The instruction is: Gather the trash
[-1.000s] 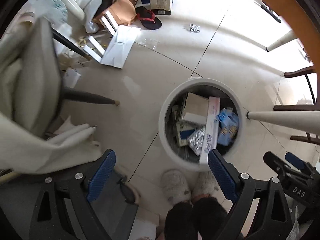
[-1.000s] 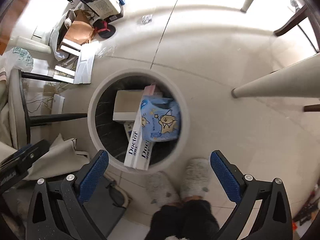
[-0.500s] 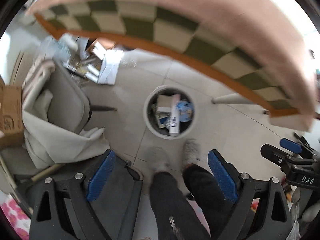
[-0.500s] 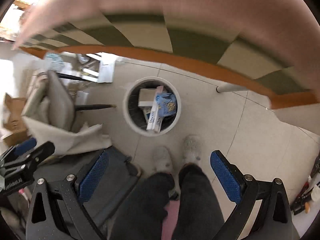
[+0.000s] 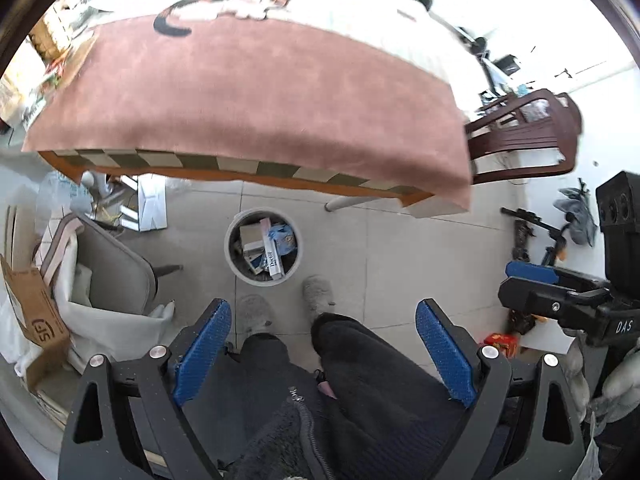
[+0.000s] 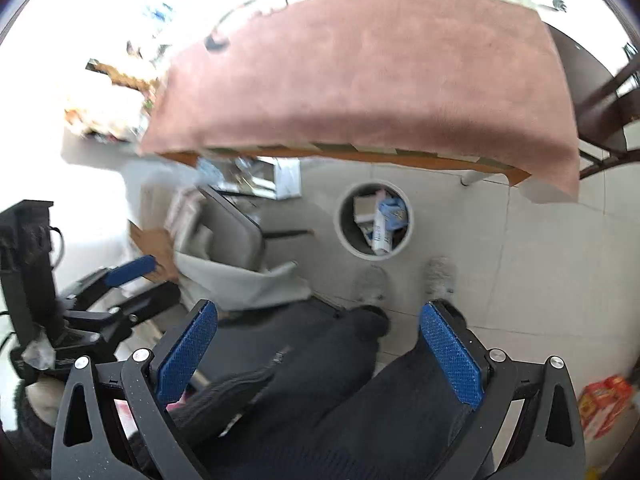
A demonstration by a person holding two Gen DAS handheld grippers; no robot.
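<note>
Trash bin (image 5: 232, 249): white round bin on the floor tiles, at 12 o'clock from the left tongs, just beyond the person's slippers; in the right view it sits at 12 o'clock too (image 6: 345, 236).
Left tongs (image 5: 323, 350): blue pads spread wide, nothing between them, only the person's dark-trousered legs below.
Right tongs (image 6: 318, 354): spread just as wide, gripping nothing; seen side-on in the left view at 3 o'clock (image 5: 560, 300).
Trash in bin: a white long box (image 5: 271, 254) leaning upright, a blue packet (image 5: 285, 237) beside it at 1 o'clock, a grey carton (image 5: 251, 236) at 10 o'clock; all inside the rim.
Slippers (image 5: 318, 294): fluffy grey pair, toes close to the bin wall.
Chair (image 5: 116, 270): grey, draped with a pale cloth, at 9 o'clock of the bin.
Desk (image 5: 256, 108): pink cloth on top, checked edge hanging over the bin at 12 o'clock.
Cardboard box (image 5: 36, 320): far left, beside the chair.
</note>
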